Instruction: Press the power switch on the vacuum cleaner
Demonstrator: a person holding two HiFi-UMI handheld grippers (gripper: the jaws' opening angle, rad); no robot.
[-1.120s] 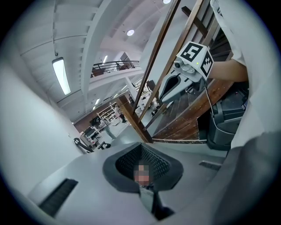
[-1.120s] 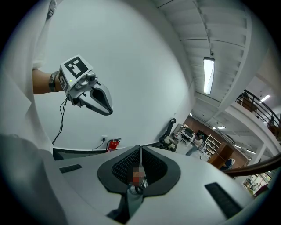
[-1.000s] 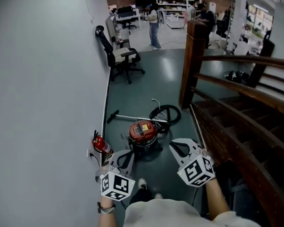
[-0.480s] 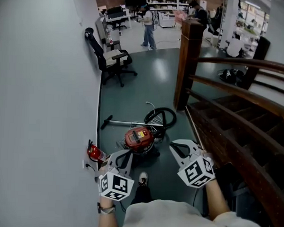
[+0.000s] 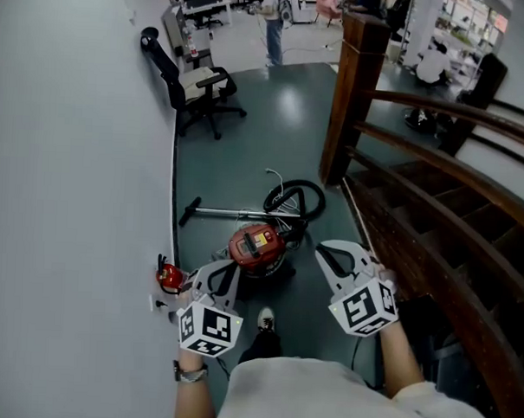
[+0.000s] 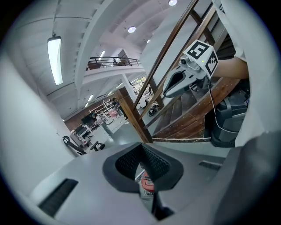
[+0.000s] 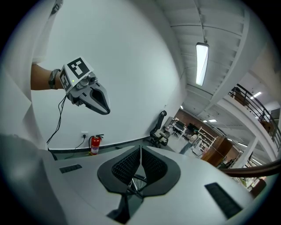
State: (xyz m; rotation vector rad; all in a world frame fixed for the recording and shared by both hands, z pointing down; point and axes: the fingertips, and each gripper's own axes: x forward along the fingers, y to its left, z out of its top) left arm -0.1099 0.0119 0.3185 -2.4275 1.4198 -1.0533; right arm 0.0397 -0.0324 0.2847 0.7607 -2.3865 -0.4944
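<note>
The vacuum cleaner is a red drum with a dark base. It stands on the dark green floor just ahead of me, with its black hose coiled behind it and a metal wand lying to the left. My left gripper is shut and empty, low and just left of the drum, not touching it. In the left gripper view a strip of the red vacuum shows below the shut jaws. My right gripper is shut and empty too, to the right of the drum; its own view shows its tips together.
A grey wall runs along the left, with a red fire extinguisher at its foot. A wooden stair railing and newel post close off the right. A black office chair stands farther on. People stand in the far background.
Both grippers have been carried forward along the wall toward the vacuum cleaner. The left one now sits close beside the drum. The jaws have stayed shut.
</note>
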